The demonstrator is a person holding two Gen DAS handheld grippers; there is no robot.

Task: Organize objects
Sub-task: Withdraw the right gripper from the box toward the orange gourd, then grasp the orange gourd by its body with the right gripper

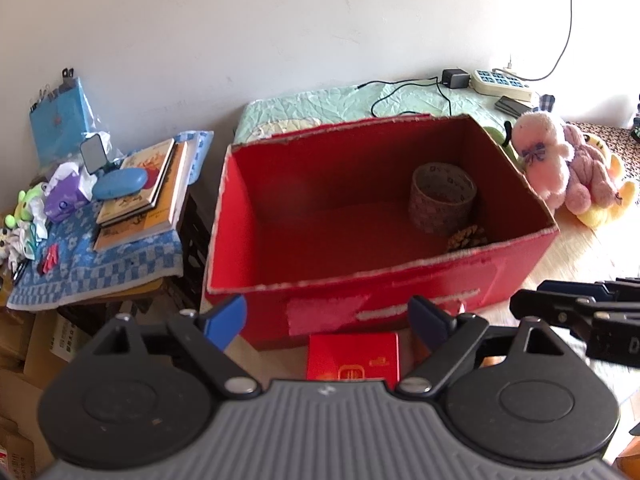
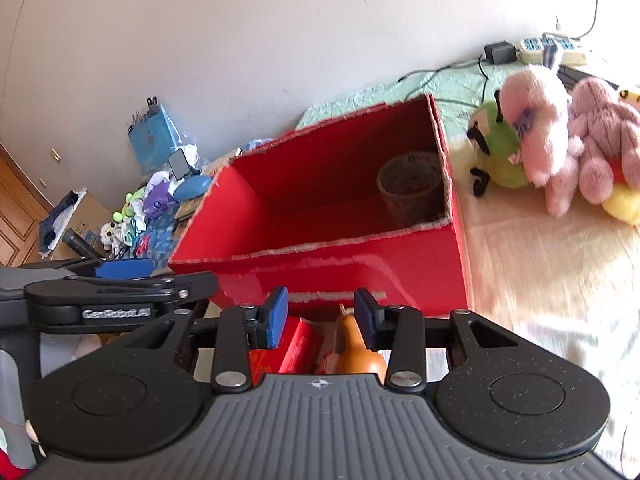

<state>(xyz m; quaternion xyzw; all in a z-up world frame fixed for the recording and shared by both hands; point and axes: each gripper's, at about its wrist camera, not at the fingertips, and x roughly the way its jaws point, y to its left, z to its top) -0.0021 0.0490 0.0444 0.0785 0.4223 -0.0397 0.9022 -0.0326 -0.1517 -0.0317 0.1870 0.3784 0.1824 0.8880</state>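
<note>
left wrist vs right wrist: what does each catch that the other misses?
Left wrist only: a pine cone in the red box by the tape roll, and a stack of books on the side stand.
Right wrist only: a green plush behind the pink one, and an orange gourd-shaped object below the open fingers.
Both: red box, tape roll, pink plush, small red box.

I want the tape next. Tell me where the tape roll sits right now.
The tape roll stands inside the red box, in its far right corner, with a pine cone just in front of it. The right wrist view shows it against the box's right wall.
</note>
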